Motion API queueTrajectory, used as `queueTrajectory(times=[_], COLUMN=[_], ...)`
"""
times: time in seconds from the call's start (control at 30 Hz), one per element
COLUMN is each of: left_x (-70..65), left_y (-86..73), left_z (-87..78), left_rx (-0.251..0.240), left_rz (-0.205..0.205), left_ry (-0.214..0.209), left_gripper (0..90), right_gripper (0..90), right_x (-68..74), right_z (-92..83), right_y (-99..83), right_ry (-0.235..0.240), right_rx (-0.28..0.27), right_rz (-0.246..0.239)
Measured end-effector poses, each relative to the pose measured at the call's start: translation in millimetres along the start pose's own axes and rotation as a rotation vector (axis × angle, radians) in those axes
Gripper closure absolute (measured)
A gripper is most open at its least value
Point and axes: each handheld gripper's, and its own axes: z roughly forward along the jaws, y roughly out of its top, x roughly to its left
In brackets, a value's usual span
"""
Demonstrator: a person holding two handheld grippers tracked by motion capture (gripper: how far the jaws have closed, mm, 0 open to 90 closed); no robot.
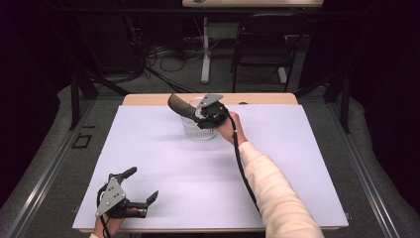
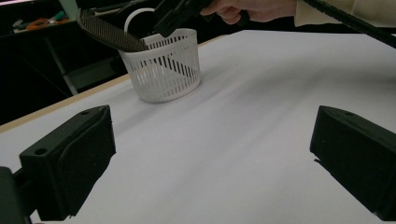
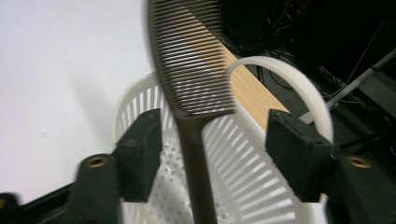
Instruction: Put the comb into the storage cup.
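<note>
At the upper middle of the high view, the right gripper (image 1: pixel 204 115) hangs over a white slotted basket (image 1: pixel 199 130) that stands on the white desk (image 1: pixel 158 163) near its far edge. The person's right forearm, in a pale sleeve (image 1: pixel 270 191), runs up from the lower right of the frame, and the hand (image 1: pixel 229 126) sits just right of the basket with the gripper pointing left and down into it.

A dark comb (image 1: pixel 180 106) leans out of the basket, its toothed end sticking up toward the upper left over the rim. In the right gripper view the comb (image 3: pixel 194 70) stands between the two jaws, handle down inside the basket (image 3: pixel 243 186) and teeth at the top of the frame. The jaws are spread, with a clear gap on each side of the handle, so neither pad presses it. The comb looks slightly blurred there. A white curved handle (image 3: pixel 299 88) of the basket arches at the right of that frame.

The left gripper (image 1: pixel 136 191) rests at the lower left of the high view, close to the near edge of the desk, well apart from the basket. Its jaws are spread wide with nothing between them, and in the left gripper view they frame bare desk, with the basket (image 2: pixel 163 70) and comb (image 2: pixel 109 32) at the upper left.
</note>
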Motion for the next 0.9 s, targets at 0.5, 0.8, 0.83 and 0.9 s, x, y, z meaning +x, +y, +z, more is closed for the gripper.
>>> queueTrajectory(times=[0.5, 0.8, 0.83, 0.9], left_x=[-0.5, -0.6, -0.6, -0.7], left_y=[0.2, 0.3, 0.2, 0.3], left_z=[0.6, 1.3, 1.4, 1.5], left_rx=[0.002, 0.002, 0.003, 0.003], left_rz=[0.003, 0.002, 0.001, 0.003], left_ry=[0.000, -0.001, -0.003, -0.003], left_gripper=[0.1, 0.1, 0.1, 0.1], right_gripper=[0.6, 0.0, 0.0, 0.0], right_x=[-1.2, -1.4, -1.3, -1.7], right_z=[-39.7, -60.4, -62.6, -67.2], right_y=[0.3, -6.8, -7.9, -10.0], right_ry=[0.111, 0.135, 0.133, 0.138], right_rx=[0.072, 0.089, 0.087, 0.090], right_rz=[0.049, 0.067, 0.066, 0.069])
